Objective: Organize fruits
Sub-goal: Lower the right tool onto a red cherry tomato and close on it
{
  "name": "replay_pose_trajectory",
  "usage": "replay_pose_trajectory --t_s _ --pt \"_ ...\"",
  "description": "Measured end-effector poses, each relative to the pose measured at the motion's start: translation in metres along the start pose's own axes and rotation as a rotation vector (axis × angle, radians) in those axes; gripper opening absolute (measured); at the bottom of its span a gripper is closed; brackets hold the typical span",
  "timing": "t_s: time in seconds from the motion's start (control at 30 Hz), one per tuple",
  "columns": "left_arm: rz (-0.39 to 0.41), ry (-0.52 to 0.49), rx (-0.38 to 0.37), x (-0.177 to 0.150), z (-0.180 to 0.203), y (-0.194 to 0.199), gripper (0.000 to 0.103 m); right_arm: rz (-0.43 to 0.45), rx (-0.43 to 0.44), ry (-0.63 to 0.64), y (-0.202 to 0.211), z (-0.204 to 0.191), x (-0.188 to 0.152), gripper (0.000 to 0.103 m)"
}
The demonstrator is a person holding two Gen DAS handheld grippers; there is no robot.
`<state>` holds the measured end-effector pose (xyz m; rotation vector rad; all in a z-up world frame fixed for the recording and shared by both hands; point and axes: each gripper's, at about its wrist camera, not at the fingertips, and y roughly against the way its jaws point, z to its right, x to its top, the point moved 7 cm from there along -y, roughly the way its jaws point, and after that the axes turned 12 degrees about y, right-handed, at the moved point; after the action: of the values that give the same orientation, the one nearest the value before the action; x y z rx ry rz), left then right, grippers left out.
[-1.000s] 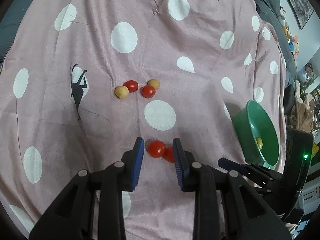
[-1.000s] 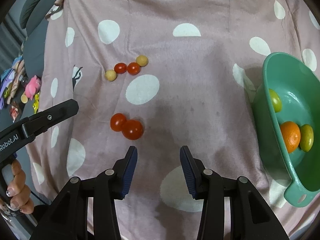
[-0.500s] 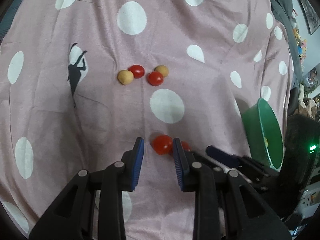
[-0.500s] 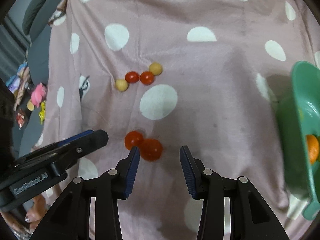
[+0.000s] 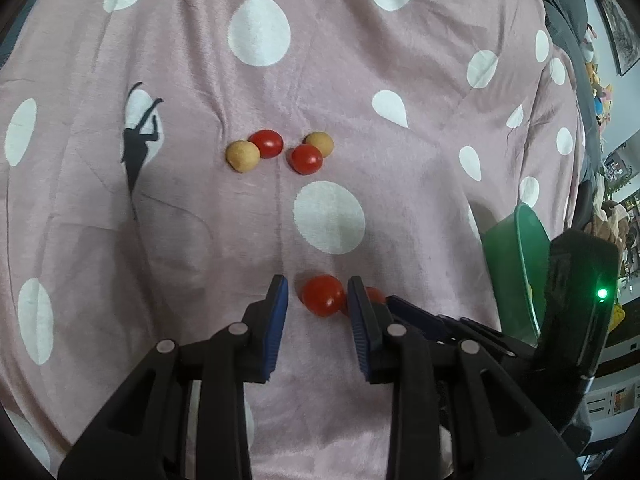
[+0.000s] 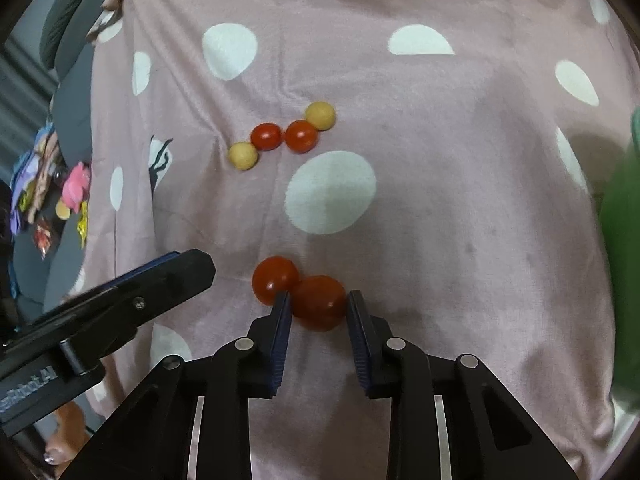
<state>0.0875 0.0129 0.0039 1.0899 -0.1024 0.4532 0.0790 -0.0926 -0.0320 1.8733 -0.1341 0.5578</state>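
Left gripper (image 5: 317, 300): my fingers apart around left tomato (image 5: 322, 294), no contact | Right gripper (image 6: 317, 305): fingers just narrowed, flanking right tomato (image 6: 319, 302); contact unclear | Four small fruits (image 6: 280, 136) at 12 o'clock | Green bowl (image 5: 520, 268) at 3 o'clock

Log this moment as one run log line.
left gripper open around first tomato | right gripper jaws just closed, gripping second tomato beside it | both on blanket
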Motion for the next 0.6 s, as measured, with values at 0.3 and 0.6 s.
replay_pose_trajectory --t_s 0.3,0.6 --pt "-0.070 -0.041 0.021 -0.016 0.015 -0.032 0.030 -0.002 -0.021 -0.120 0.015 0.032 -0.008 0.030" --pt "-0.058 -0.036 0.096 -0.016 0.010 -0.054 0.026 0.001 -0.047 -0.122 0.017 0.042 -0.010 0.030"
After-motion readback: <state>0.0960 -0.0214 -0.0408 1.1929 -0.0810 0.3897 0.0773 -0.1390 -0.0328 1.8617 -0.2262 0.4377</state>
